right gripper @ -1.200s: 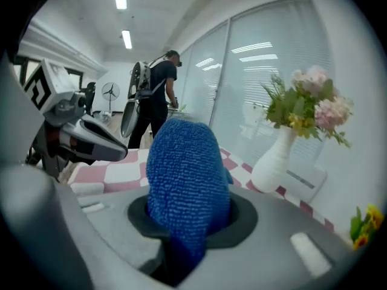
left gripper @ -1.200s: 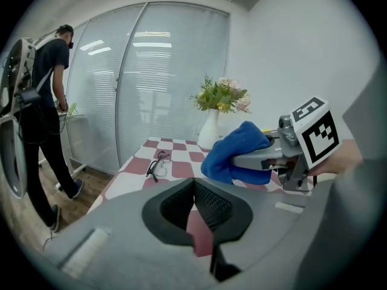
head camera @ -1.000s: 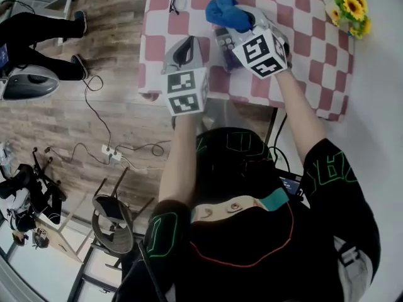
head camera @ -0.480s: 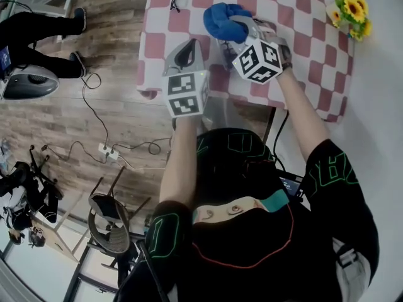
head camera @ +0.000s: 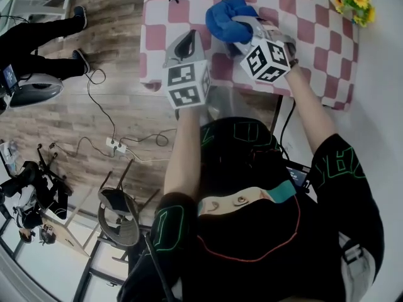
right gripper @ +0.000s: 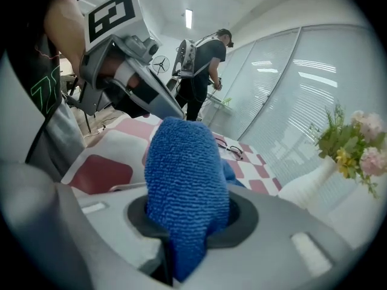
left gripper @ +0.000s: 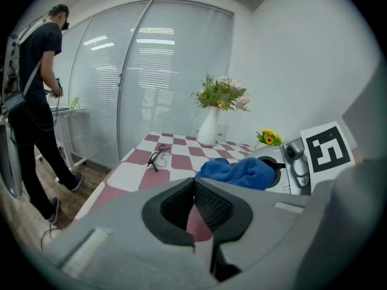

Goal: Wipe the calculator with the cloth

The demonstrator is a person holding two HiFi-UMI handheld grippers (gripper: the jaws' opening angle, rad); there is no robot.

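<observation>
My right gripper (head camera: pixel 244 29) is shut on a bunched blue cloth (head camera: pixel 225 16) and holds it down over the near part of the red-and-white checked table (head camera: pixel 302 17). In the right gripper view the cloth (right gripper: pixel 184 180) bulges up out of the closed jaws and fills the middle. The calculator is hidden beneath the cloth and gripper, and I cannot make it out. My left gripper (head camera: pixel 187 39) hovers just left of the cloth near the table's front edge, jaws shut with nothing in them; its view shows the cloth (left gripper: pixel 237 171) close ahead to the right.
Black-framed glasses (left gripper: pixel 158 157) lie at the table's far left. A white vase of flowers (left gripper: pixel 210 125) and a small sunflower pot (head camera: pixel 354 0) stand at the back. A person (left gripper: pixel 30 101) stands on the wooden floor left of the table, where cables trail (head camera: pixel 113 145).
The right gripper has rubbed the cloth slightly left and back again over the same spot. A dark object that showed below the cloth a second ago is now covered. The left gripper has stayed put.
</observation>
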